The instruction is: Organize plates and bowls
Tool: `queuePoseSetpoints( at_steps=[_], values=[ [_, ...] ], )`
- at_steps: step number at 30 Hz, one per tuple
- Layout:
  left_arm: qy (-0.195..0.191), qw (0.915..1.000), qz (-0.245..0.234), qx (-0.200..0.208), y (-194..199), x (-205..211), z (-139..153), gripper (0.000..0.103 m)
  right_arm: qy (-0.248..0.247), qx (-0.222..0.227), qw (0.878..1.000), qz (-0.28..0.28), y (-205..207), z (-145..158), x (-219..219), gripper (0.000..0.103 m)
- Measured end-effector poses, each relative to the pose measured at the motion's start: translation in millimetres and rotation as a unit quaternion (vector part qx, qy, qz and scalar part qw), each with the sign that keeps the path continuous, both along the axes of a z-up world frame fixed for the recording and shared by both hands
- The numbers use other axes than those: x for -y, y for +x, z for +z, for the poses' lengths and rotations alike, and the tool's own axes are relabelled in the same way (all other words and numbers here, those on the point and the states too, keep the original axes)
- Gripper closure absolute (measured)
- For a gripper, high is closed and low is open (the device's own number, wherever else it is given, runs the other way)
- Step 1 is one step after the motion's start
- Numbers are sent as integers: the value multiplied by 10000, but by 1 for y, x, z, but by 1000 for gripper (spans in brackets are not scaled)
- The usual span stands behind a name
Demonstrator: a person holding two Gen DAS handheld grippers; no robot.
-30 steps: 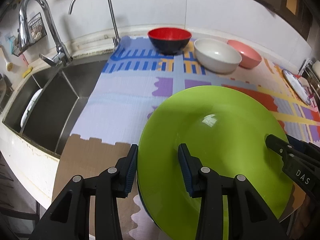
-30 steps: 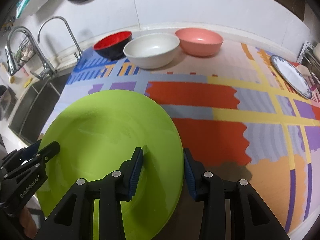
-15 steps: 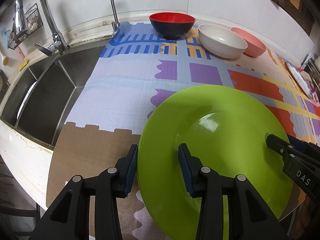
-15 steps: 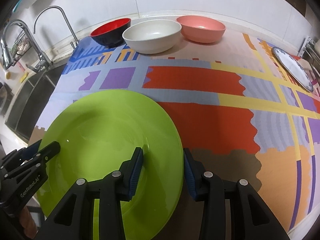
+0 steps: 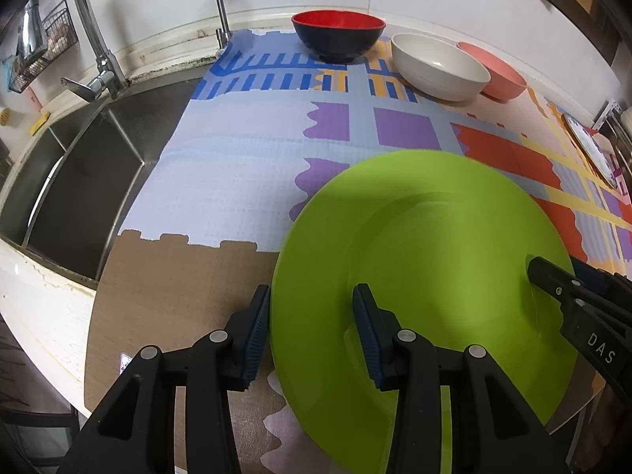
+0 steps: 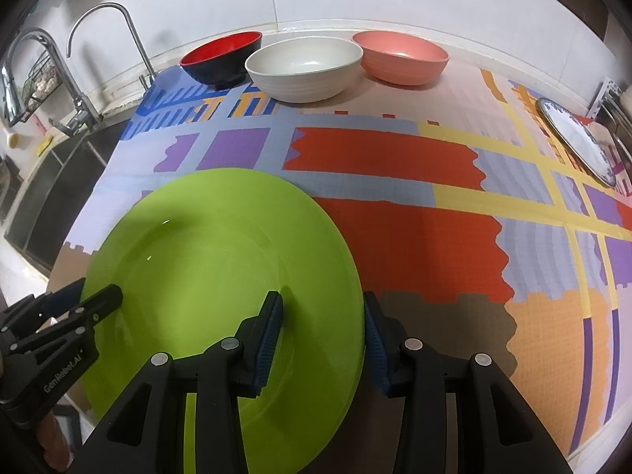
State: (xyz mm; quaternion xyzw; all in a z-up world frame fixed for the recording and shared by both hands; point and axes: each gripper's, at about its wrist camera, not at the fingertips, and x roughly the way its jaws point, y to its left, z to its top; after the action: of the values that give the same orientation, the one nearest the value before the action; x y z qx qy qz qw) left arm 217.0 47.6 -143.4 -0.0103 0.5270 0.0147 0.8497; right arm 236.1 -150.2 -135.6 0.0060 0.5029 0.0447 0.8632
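Observation:
A large lime-green plate (image 5: 426,256) (image 6: 221,245) hangs tilted above the front of the counter, held between both grippers. My left gripper (image 5: 312,296) is shut on the green plate's left rim, one finger above it and one below. My right gripper (image 6: 322,300) is shut on the opposite rim in the same way. At the back of the counter stand a red-and-black bowl (image 5: 337,35) (image 6: 221,57), a white bowl (image 5: 438,67) (image 6: 304,67) and a pink bowl (image 5: 497,75) (image 6: 401,55) in a row.
A blue-rimmed white plate (image 6: 576,138) leans at the far right by a rack. A colourful mat (image 6: 395,166) covers the counter. The steel sink (image 5: 79,166) with two faucets (image 5: 94,39) lies to the left.
Both grippers have carried the green plate up and back toward the near edge. The bowls now sit farther off, and more of the mat shows beyond the plate.

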Motion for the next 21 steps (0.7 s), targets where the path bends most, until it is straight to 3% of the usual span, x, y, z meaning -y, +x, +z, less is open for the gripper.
queuePoseSetpoints(
  at_steps=[2, 6, 21],
  values=[
    [-5, 10000, -20, -10, 0, 0, -1, 59, 33, -34, 10000, -3, 1, 0, 1, 60],
    [9, 9998, -83, 181, -2, 1, 6, 40, 142, -71, 9999, -46, 0, 0, 3, 53],
    [-11, 9955, -603, 738, -4, 25, 45, 29, 246, 492, 9973, -481, -22, 35, 29, 52]
  ],
)
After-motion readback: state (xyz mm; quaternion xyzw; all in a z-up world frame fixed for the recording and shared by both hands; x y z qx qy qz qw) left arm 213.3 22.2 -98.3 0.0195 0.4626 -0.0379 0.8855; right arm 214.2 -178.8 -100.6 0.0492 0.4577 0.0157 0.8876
